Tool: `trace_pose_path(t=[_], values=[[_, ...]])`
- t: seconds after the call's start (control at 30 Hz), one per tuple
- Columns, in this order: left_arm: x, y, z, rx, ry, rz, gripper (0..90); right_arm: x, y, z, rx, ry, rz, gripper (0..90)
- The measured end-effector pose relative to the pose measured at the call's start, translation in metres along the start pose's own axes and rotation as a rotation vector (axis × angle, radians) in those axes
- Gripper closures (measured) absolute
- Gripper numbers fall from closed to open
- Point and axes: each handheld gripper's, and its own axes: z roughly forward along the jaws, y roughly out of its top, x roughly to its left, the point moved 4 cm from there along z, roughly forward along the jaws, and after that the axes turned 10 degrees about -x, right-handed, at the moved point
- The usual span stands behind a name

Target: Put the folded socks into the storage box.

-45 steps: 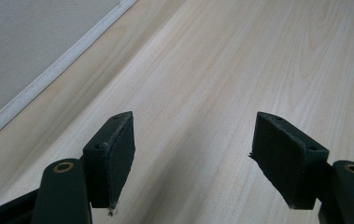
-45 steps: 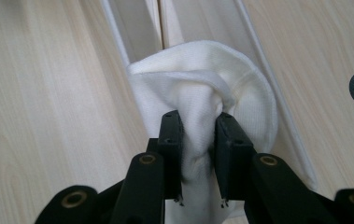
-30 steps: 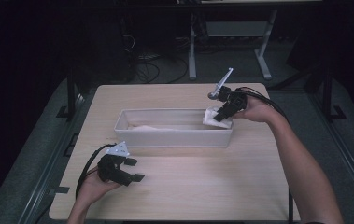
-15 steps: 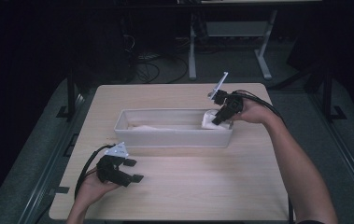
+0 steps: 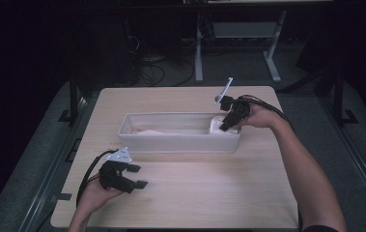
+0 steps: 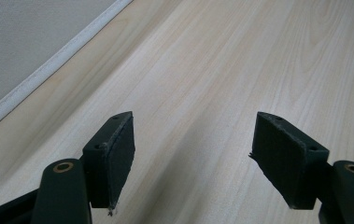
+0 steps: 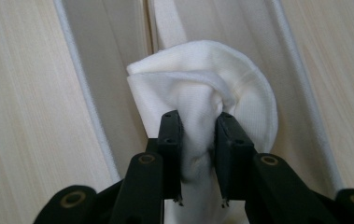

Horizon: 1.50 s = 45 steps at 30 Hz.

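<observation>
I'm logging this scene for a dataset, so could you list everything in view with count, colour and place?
table: one, light wood, centre of the high view.
bin: one, long, white, across the middle of the table.
cloth: one, white, folded, at the bin's right end, pinched between the right jaws.
second pale item: one, whitish, lying in the bin's left half; too unclear to name.
metal stand: one, grey, on the floor beyond the table.
left gripper: one, black, jaws open, over the near left of the table.
right gripper: one, black, shut on the cloth.
</observation>
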Motion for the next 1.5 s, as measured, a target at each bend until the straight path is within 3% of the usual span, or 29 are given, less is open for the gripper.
trace_pose_path(t=[0.3,0.57,1.5], values=[[0.001,-0.001,-0.002,-0.006,0.003,-0.003,29.5,-0.001,-0.002,0.012,0.055,0.007,-0.028,73.5],[0.001,-0.001,-0.003,-0.004,0.004,-0.004,29.5,-0.004,-0.004,0.02,0.085,0.015,-0.016,73.5],[0.001,-0.001,-0.004,-0.018,-0.007,-0.012,29.5,-0.007,-0.01,0.033,0.107,0.043,0.002,71.1]])
